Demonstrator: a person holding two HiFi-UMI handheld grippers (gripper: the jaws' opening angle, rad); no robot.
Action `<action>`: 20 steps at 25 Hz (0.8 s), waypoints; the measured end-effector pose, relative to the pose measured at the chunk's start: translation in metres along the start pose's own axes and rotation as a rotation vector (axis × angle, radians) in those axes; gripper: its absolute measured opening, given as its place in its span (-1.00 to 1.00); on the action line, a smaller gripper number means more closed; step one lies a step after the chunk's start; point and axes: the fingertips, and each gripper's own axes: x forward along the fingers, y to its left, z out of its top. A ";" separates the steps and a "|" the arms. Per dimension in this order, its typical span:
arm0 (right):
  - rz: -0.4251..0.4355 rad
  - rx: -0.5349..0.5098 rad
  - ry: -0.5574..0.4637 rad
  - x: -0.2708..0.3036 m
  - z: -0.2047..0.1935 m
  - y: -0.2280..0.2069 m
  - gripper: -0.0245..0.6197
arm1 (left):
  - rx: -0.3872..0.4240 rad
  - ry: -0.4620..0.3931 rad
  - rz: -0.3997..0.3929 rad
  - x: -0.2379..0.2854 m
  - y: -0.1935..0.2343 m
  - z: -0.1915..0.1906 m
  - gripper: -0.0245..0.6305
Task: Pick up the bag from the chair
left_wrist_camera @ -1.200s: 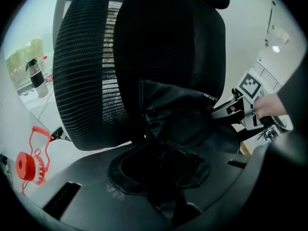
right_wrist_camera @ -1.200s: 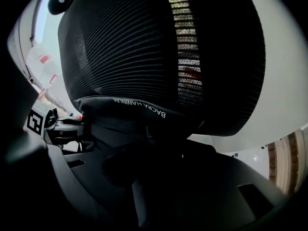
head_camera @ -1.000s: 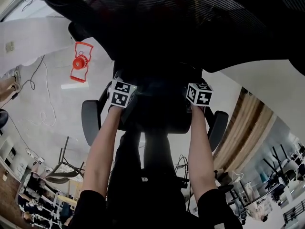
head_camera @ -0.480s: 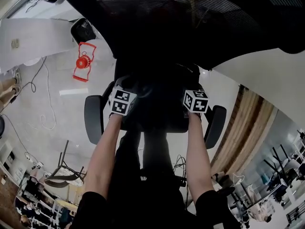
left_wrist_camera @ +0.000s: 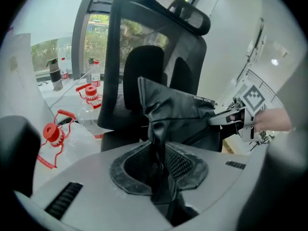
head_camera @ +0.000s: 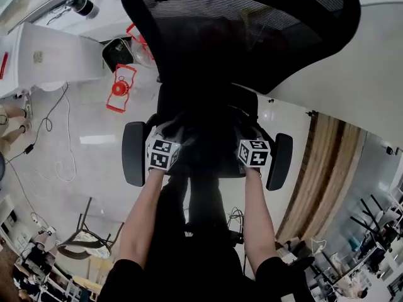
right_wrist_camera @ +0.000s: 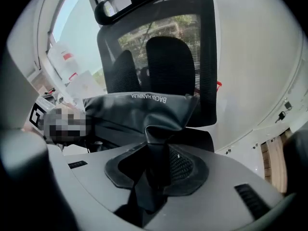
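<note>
A black leather-look bag (left_wrist_camera: 178,112) (right_wrist_camera: 139,112) hangs stretched between my two grippers in front of a black mesh office chair (head_camera: 239,36). My left gripper (left_wrist_camera: 159,170) is shut on the bag's left edge, with its material pinched between the pads. My right gripper (right_wrist_camera: 156,170) is shut on the bag's right edge in the same way. In the head view the bag (head_camera: 208,137) is a dark mass over the chair seat, between the marker cubes of the left gripper (head_camera: 162,154) and right gripper (head_camera: 254,153). The bag's underside is hidden.
The chair's armrests (head_camera: 133,153) (head_camera: 279,161) flank my grippers. A red-capped clear water jug (head_camera: 118,88) stands on the floor to the left, beside a white desk (head_camera: 50,58). Cables (head_camera: 44,137) trail on the floor. A wood-panel wall (head_camera: 321,168) runs at the right.
The chair has dropped away in the head view, so its whole backrest now shows. Both grippers have drawn back toward me, still holding the bag.
</note>
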 end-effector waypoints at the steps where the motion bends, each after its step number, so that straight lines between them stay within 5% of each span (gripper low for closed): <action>1: -0.002 0.000 -0.006 -0.007 -0.002 0.003 -0.59 | 0.004 -0.005 -0.005 -0.007 -0.004 -0.001 -0.71; 20: 0.014 -0.021 -0.252 -0.244 -0.026 0.100 -0.60 | 0.183 -0.285 -0.099 -0.240 -0.122 0.003 -0.73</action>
